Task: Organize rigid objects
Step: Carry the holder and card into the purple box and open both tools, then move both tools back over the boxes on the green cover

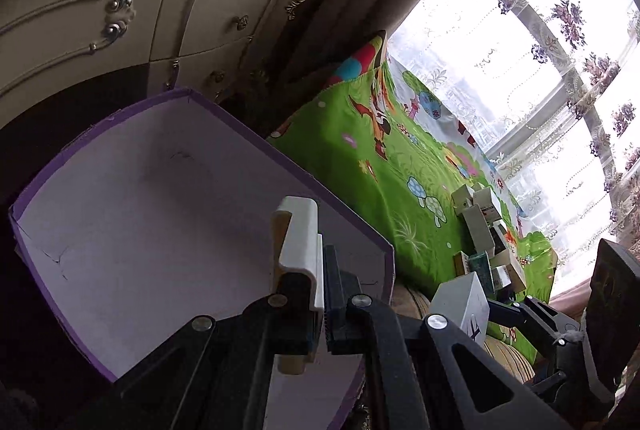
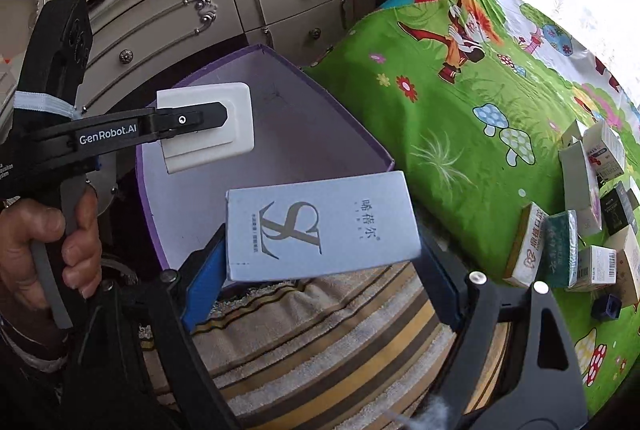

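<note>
Over the open purple box (image 2: 280, 134), the left gripper (image 2: 224, 118) has its jaws clamped on a stiff, light white plastic piece (image 2: 240, 118), long axis crosswise. The right gripper (image 2: 320, 250) grips a pale blue carton (image 2: 320, 226) by its short ends, face up: rigid card, crushable.

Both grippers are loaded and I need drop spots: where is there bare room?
The purple-rimmed cardboard box is bare inside, white floor open wall to wall. The green cartoon-print cloth is free between the box and the cluster of small cartons. It is crowded at that cluster, by the window side.
</note>
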The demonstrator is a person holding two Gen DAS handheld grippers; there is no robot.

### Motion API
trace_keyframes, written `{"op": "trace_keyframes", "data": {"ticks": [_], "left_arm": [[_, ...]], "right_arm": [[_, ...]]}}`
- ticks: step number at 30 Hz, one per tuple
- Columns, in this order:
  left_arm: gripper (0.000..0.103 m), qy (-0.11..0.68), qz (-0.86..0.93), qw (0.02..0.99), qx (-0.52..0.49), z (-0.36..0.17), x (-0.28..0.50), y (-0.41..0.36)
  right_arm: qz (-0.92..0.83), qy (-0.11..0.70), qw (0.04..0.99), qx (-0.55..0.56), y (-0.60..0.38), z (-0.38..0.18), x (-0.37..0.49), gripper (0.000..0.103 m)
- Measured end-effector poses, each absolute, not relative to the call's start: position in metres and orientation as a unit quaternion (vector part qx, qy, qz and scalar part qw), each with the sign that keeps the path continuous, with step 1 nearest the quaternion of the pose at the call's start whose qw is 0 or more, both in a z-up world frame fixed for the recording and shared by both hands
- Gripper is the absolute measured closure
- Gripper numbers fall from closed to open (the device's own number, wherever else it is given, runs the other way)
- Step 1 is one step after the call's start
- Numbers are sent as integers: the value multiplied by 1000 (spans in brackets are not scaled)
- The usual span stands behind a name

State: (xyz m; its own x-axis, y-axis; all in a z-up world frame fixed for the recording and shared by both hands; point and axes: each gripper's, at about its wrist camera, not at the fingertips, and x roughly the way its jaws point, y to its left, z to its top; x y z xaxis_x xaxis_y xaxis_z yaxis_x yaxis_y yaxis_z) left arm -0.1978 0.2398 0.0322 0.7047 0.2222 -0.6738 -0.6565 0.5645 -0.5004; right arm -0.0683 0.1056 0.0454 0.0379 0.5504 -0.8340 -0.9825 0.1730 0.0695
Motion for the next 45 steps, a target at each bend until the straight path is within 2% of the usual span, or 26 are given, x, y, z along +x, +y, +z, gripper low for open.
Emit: {"op": "trace_keyframes", "data": {"ticks": [7,12,13,14,15,16,17,36,45], "left_arm": [[100,289,283,823,-399,19,-210,252],[94,307,297,801,-420,4,-215,259],[87,312,300,796,-422,1,-216,260],[73,317,303,792,-426,-2,-217,261],[63,322,307,785,-431,-5,-218,262],[45,325,312,779,-436,-8,-219,262],[37,324,316,775,-441,-9,-220,262],[36,326,330,789,-402,17,-207,247],[36,328,310,803,-388,24,-180,229]], "right_arm": [[612,365,621,-326,141,24,-108,15],[625,362,600,-344,151,8,-119,14],[625,363,597,-348,152,5,-121,13],[627,366,593,-348,152,3,-121,13],[630,371,588,-346,152,1,-120,12],[631,374,585,-345,152,0,-119,9],[631,376,585,-344,151,-1,-118,8],[625,386,628,-259,111,25,-65,5],[587,359,686,-235,77,46,-18,5]]}}
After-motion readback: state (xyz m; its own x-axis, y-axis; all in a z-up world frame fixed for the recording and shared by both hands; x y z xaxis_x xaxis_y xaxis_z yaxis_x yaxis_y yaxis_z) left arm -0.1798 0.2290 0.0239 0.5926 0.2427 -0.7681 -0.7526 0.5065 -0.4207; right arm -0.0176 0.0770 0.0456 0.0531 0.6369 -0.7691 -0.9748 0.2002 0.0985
